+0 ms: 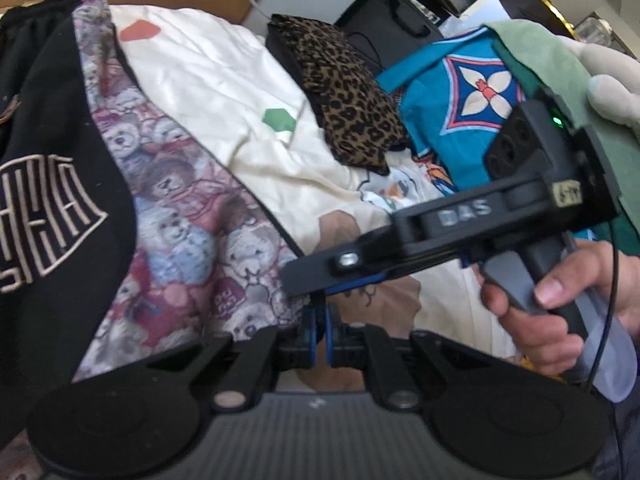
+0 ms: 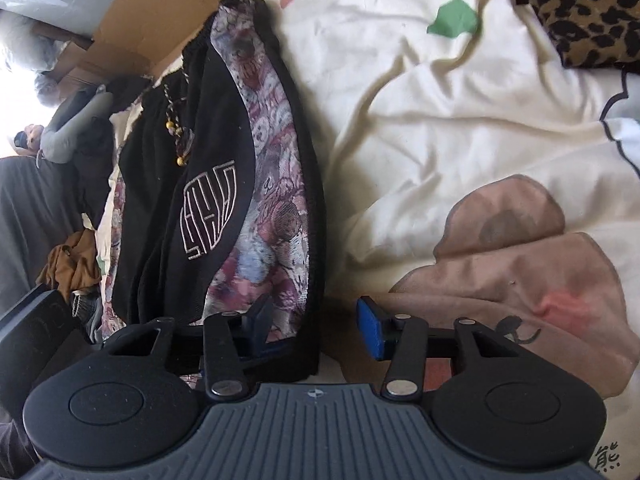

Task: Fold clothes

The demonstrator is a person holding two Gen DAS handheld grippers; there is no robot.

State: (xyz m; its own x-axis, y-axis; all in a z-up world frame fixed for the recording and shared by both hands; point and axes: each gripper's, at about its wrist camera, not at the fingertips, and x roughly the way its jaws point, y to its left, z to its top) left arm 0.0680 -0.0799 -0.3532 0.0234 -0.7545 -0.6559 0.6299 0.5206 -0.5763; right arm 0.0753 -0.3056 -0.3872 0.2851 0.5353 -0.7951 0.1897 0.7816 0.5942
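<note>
Black shorts with teddy-bear panels lie on the cream bedspread; leopard-print cloth well apart. Left gripper seems closed on nothing, right gripper open over the shorts' hem.

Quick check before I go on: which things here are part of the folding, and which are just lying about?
Part of the job:
- black shorts with teddy-bear panels
- left gripper, fingers nearly together
- right gripper, fingers apart at the shorts' hem

Lying about:
- cream bedspread
- leopard-print piece
- teal garment
- cardboard box
</note>
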